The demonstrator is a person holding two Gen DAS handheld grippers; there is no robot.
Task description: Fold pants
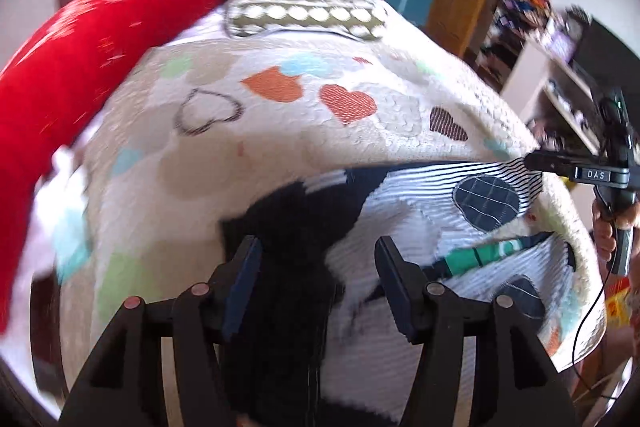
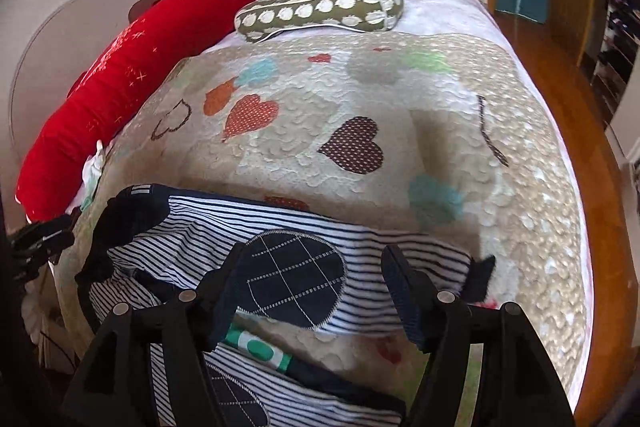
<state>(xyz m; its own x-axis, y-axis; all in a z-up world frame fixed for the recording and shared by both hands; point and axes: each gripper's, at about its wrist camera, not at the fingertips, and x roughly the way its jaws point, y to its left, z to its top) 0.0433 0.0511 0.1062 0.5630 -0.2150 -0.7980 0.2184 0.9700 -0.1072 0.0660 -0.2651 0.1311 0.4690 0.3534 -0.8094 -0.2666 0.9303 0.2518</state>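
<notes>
Lying rumpled across the bed's heart-print quilt (image 2: pixel 400 99): striped pants (image 2: pixel 192 227), navy oval knee patches, navy waistband. Left tongs (image 1: pixel 318 283) hovering open above the waistband; right tongs (image 2: pixel 308 291) gaping over a patched leg.

Heart-patterned quilt (image 2: pixel 360 99), dotted pillow (image 2: pixel 320 9), red bolster (image 2: pixel 120 99).

1. Left wrist view looked from close above the striped pants (image 1: pixel 420 195), facing along the heart-print quilt (image 1: pixel 280 131) toward the dotted pillow (image 1: pixel 304 13).
2. Right wrist view did likewise, nearer the pants (image 2: pixel 280 259).
3. Both shared quilt (image 2: pixel 400 131), pillow (image 2: pixel 320 7), red bolster (image 2: pixel 120 99).
</notes>
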